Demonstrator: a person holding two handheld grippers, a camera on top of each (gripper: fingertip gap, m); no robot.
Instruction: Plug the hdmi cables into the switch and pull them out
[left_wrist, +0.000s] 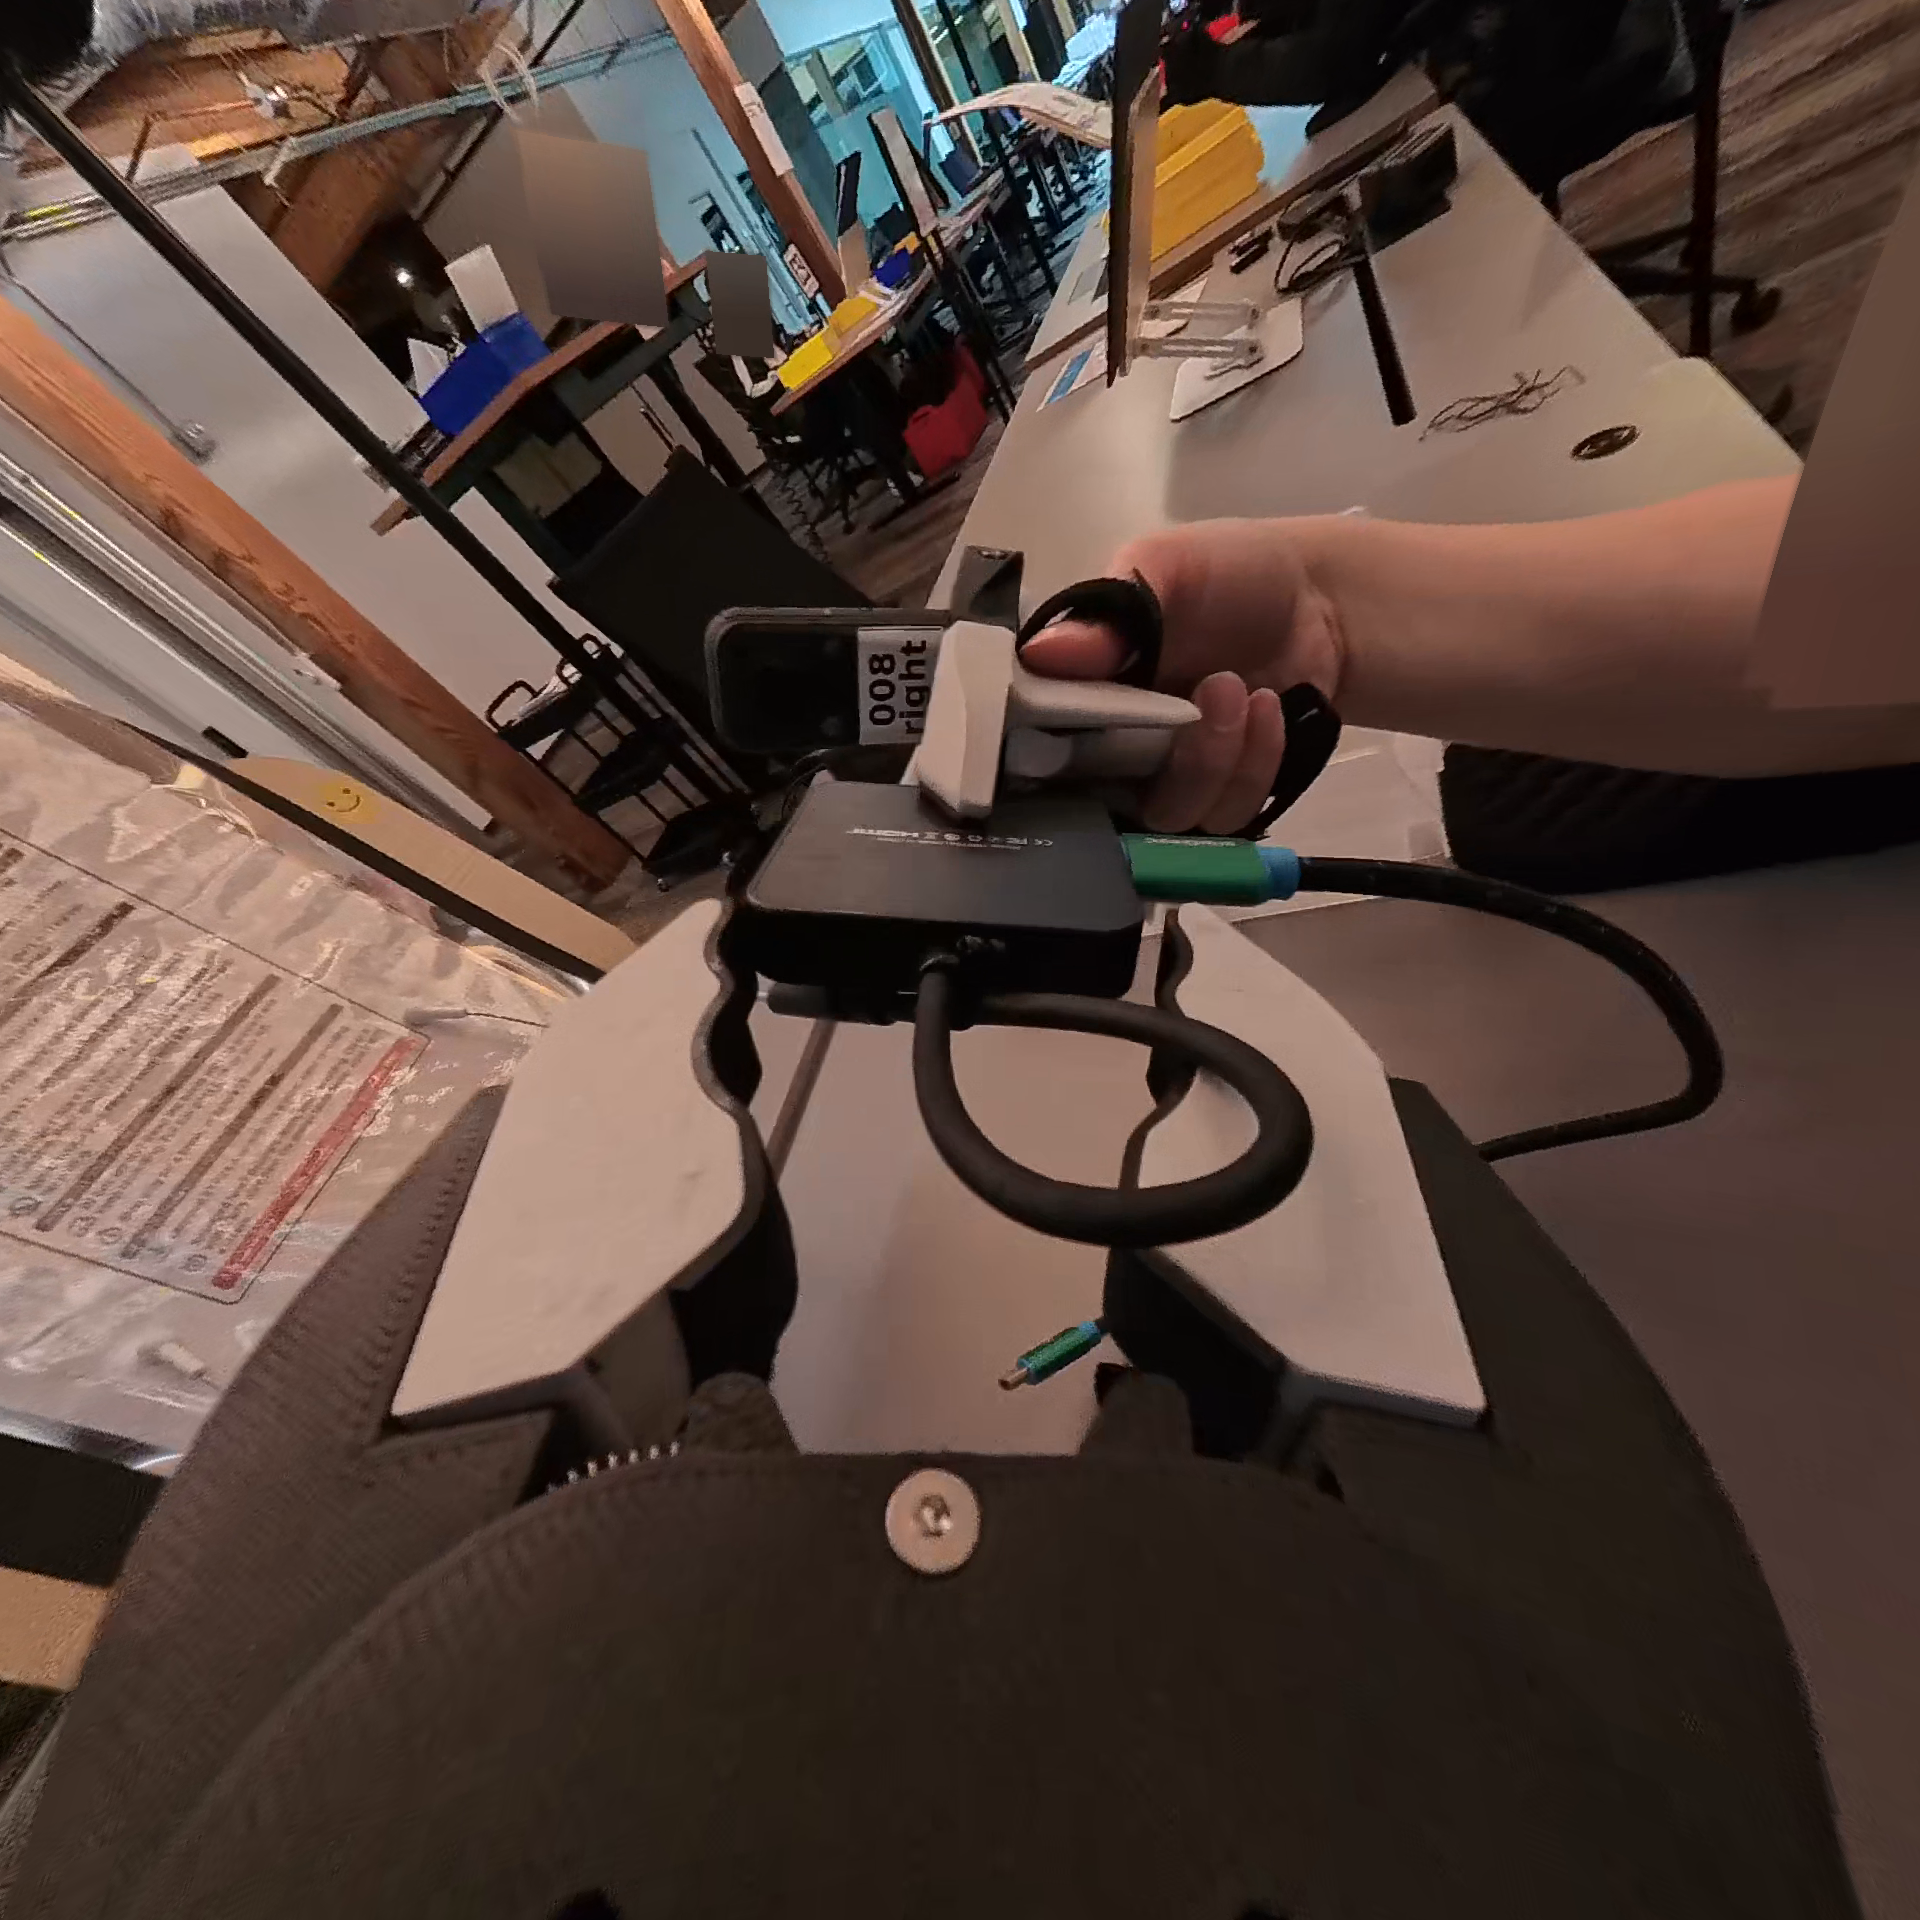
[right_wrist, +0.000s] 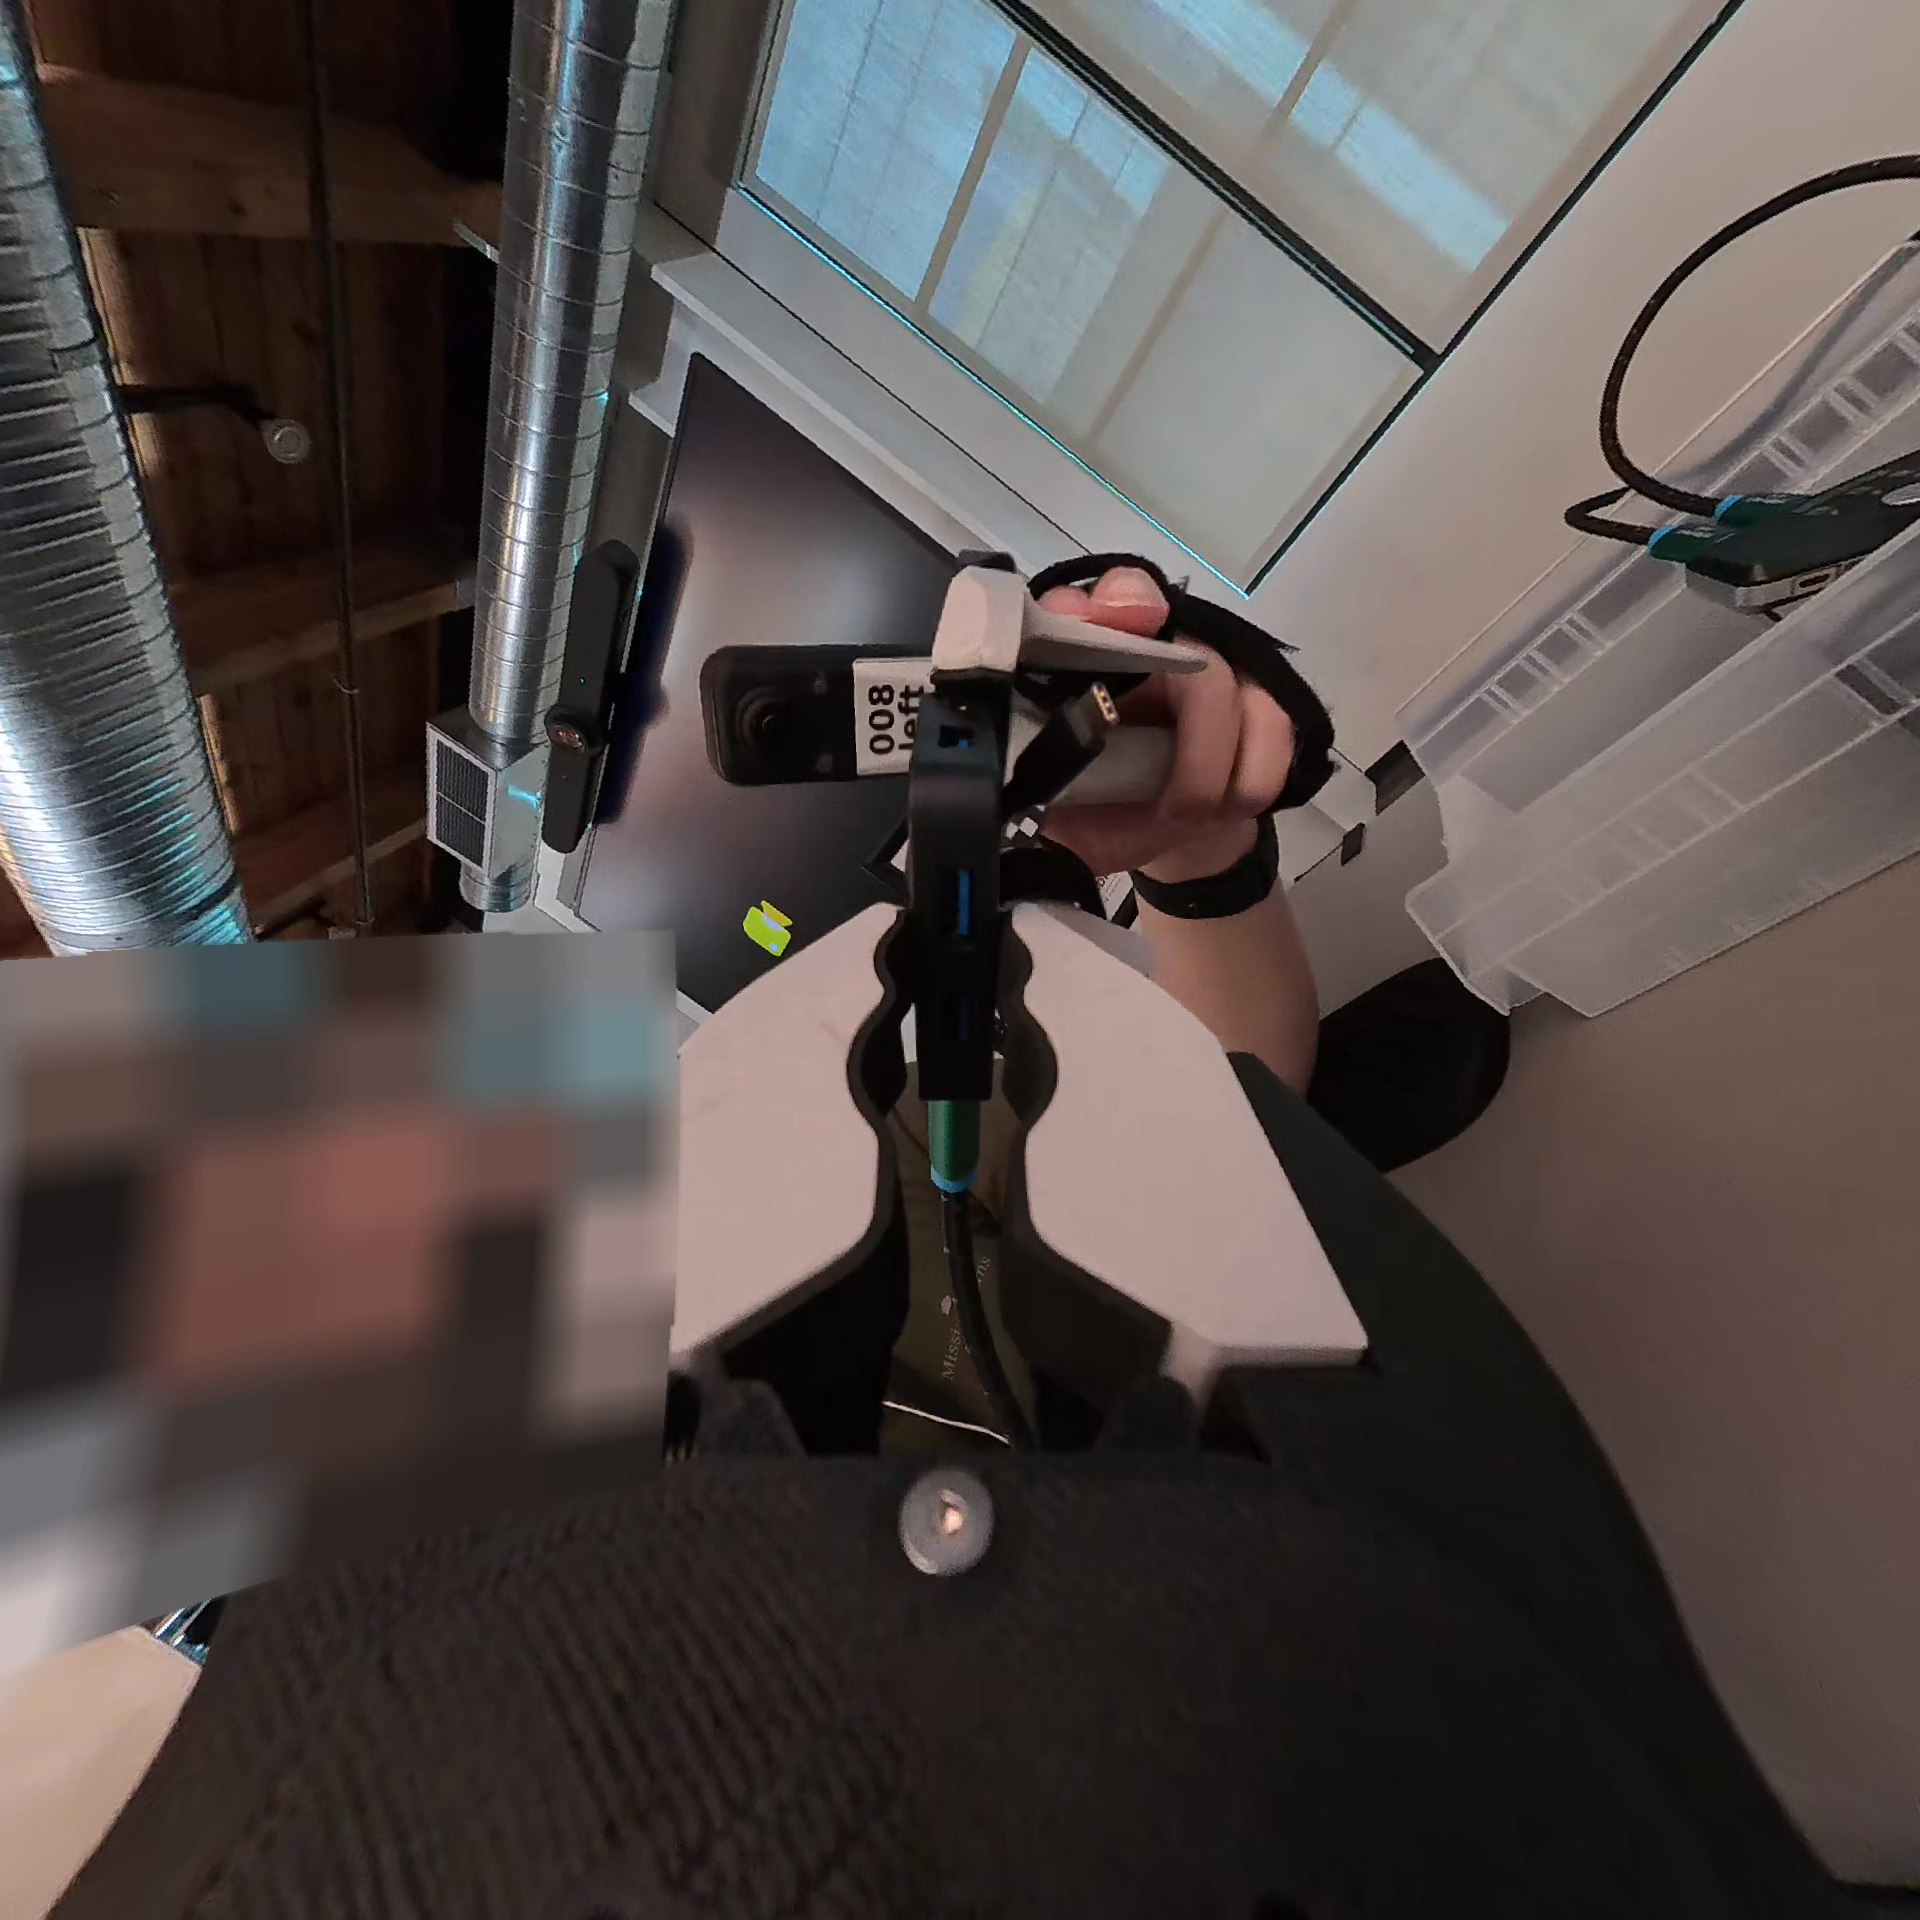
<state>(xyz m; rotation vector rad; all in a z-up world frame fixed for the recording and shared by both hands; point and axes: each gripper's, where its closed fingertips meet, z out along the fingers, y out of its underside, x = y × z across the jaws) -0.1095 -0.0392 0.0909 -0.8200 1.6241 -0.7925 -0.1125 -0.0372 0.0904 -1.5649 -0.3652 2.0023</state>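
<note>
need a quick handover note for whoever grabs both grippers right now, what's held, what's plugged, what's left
Left gripper: jaws shut on the black switch across its width, holding it clear of the table.
Right gripper: jaws shut on the same switch across its thin edge.
One HDMI cable is seated: its green plug sits in the switch's side port. The switch's own black lead loops below. A small green-tipped connector lies loose on the table.
Done: one cable plugged in.
Left: free the right gripper, plug in any other cables, then pull all out while the left holds the switch.
</note>
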